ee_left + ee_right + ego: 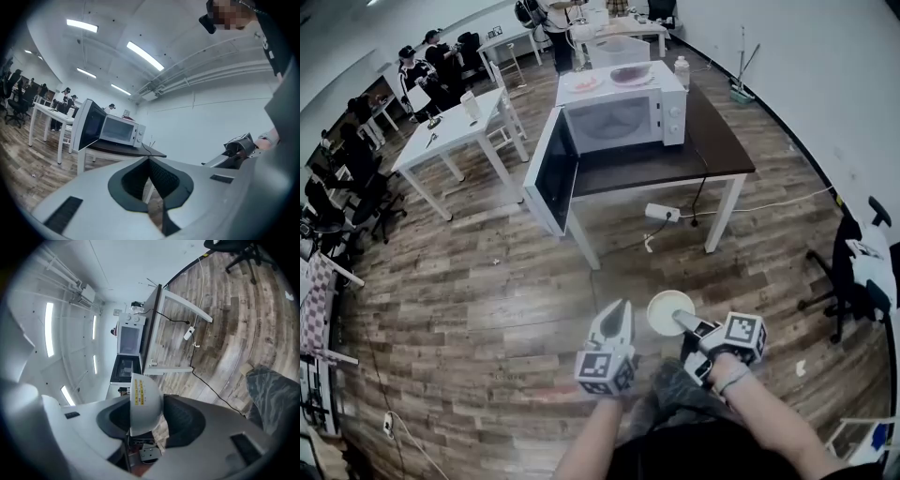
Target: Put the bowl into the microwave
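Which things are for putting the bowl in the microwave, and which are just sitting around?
For the job: bowl, held by the right hand-held gripper; microwave, door open.

Just lying about: two plates on the microwave; bottle; power strip on the floor; office chair.

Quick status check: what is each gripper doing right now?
Left gripper: closed, nothing between its jaws.
Right gripper: closed on the rim of the bowl.

the bowl (143, 399) is partly hidden between the jaws; things (630, 75) atop the microwave (623, 122) too small to tell.
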`<move>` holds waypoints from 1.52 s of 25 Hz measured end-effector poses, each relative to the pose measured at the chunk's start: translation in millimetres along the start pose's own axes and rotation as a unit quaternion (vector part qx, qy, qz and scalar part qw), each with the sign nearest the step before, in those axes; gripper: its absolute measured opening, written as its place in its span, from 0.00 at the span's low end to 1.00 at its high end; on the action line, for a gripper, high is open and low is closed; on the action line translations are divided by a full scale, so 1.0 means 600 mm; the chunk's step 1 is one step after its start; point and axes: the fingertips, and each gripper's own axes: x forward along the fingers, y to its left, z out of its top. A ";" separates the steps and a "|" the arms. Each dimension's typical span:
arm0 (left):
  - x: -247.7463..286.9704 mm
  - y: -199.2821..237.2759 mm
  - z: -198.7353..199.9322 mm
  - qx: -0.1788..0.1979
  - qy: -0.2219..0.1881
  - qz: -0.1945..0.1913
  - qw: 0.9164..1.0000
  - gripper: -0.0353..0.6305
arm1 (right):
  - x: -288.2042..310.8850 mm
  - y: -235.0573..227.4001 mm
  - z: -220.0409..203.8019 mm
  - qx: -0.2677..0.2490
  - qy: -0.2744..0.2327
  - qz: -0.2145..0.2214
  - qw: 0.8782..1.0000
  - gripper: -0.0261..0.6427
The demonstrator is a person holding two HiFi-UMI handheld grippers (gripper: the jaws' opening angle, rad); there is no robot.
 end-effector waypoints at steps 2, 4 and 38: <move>0.020 0.011 0.004 -0.001 0.002 0.003 1.000 0.05 | 0.017 0.004 0.015 0.003 0.005 0.001 1.000 0.30; 0.045 0.022 0.008 -0.007 0.006 0.007 1.000 0.05 | 0.034 0.011 0.034 0.005 0.008 0.003 1.000 0.30; 0.368 0.103 0.031 -0.014 0.019 0.048 0.999 0.05 | 0.229 0.075 0.302 -0.022 0.067 0.003 0.998 0.30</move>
